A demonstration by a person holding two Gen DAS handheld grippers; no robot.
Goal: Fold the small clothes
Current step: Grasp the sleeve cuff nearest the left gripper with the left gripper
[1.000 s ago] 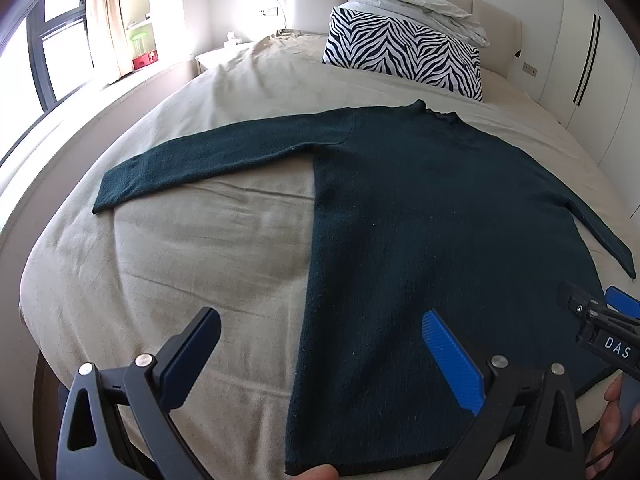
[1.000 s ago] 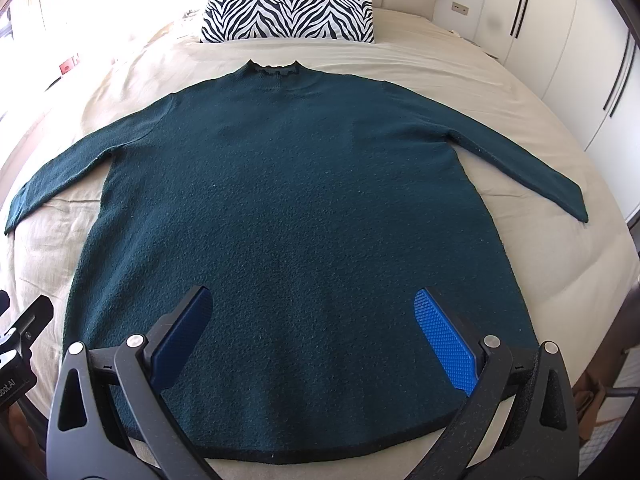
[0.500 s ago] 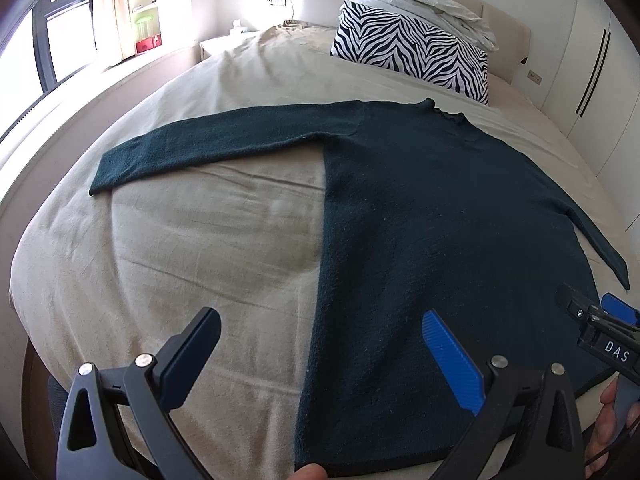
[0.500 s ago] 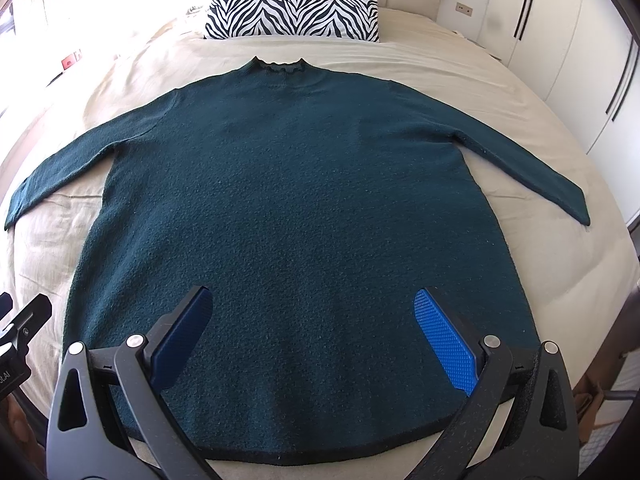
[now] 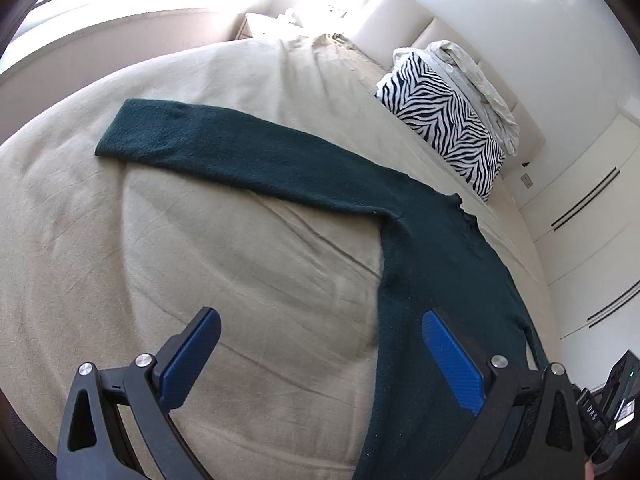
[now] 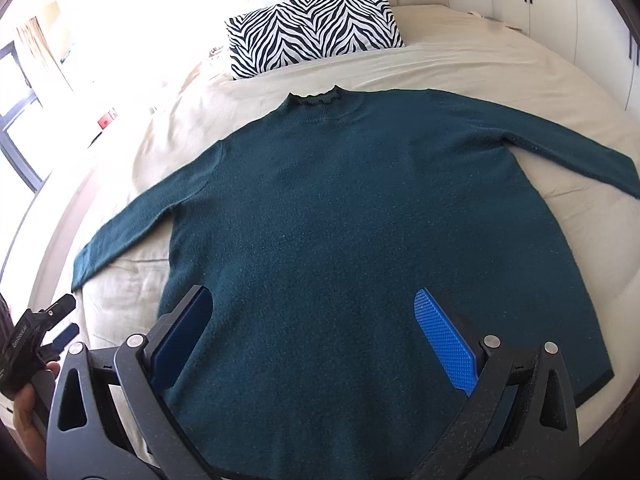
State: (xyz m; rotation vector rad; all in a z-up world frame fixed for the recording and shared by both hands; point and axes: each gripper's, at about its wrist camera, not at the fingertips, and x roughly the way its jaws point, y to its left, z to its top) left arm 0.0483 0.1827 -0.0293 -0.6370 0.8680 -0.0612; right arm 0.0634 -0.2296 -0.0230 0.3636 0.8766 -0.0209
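Across the bed (image 6: 500,60), your soft, limp teal sweater (image 6: 360,220) lies flat; both left gripper (image 5: 320,360) and right gripper (image 6: 316,340) hover released — pinch a sleeve cuff (image 5: 120,136) near the bed's left edge.

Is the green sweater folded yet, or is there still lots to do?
Not folded yet. The sweater is spread flat on the bed, both sleeves stretched out sideways. The left gripper and right gripper hang open above it, holding nothing. Every fold is left: sleeves in, then the body.

Both cameras looked along the beige bed (image 5: 200,240) toward the zebra-striped pillow (image 6: 316,32), sharing the dark green knitted sweater (image 6: 360,240).
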